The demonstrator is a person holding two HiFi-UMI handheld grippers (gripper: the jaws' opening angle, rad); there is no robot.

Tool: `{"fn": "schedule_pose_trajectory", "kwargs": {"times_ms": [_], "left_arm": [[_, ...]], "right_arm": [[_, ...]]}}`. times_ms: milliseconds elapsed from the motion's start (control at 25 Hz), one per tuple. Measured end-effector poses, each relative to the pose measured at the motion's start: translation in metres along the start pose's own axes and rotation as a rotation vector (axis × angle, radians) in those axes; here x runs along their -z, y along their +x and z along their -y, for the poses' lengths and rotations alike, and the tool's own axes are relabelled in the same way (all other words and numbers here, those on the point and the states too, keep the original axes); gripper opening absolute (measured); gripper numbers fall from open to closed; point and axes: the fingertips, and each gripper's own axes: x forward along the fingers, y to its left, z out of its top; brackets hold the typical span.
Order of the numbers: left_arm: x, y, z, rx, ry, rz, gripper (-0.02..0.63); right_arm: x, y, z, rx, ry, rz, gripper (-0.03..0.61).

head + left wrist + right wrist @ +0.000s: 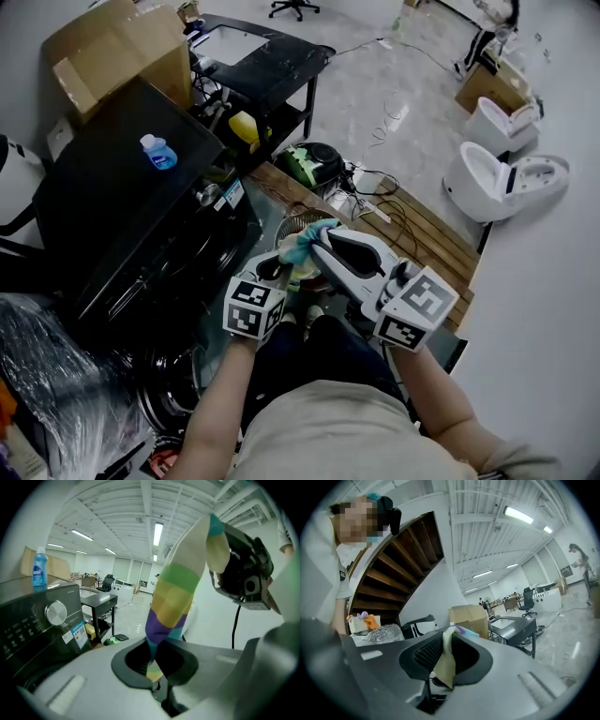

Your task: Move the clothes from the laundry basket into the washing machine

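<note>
Striped sock (176, 588) | stretched end-to-end | left claw (157, 674) grips one end | right claw (440, 667) the other

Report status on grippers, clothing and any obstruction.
Left gripper and right gripper both shut on one striped multicolour sock, stretched between them. Sock not yet in black washing machine at left. No obstruction visible.

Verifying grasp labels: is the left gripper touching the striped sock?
Touching. The left gripper view shows the striped sock pinched between the shut jaws of the left gripper.
</note>
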Motion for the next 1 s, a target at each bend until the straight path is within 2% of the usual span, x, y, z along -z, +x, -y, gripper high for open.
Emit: {"fn": "schedule_pose_trajectory", "kwargs": {"times_ms": [240,480,600,720,800,880,1000], "left_arm": [[-0.028,-0.037,-0.014,-0.030,-0.024,0.078,0.011],[-0.045,-0.065,-0.031,-0.097,-0.056,0.128,0.011],[-0.054,-0.077,-0.037,-0.120,-0.059,0.153,0.011],[-0.070,-0.089,-0.039,-0.128,-0.044,0.191,0.011],[-0.082,-0.097,-0.038,-0.129,-0.033,0.219,0.011],[-0.092,-0.106,-0.037,-0.129,-0.029,0.249,0.011],[-0.101,-0.118,-0.035,-0.134,-0.033,0.285,0.011]], "right_arm": [[0.022,-0.004,0.028,0.081,-0.064,-0.057,0.097],[0.069,0.014,0.035,0.098,-0.156,-0.215,0.128],[0.093,0.025,0.032,0.068,-0.206,-0.314,0.204],[0.116,0.039,0.027,0.029,-0.253,-0.398,0.360],[0.130,0.051,0.029,0.025,-0.284,-0.445,0.435],[0.143,0.063,0.034,0.034,-0.310,-0.476,0.476],[0.161,0.079,0.043,0.058,-0.340,-0.502,0.478]]}}
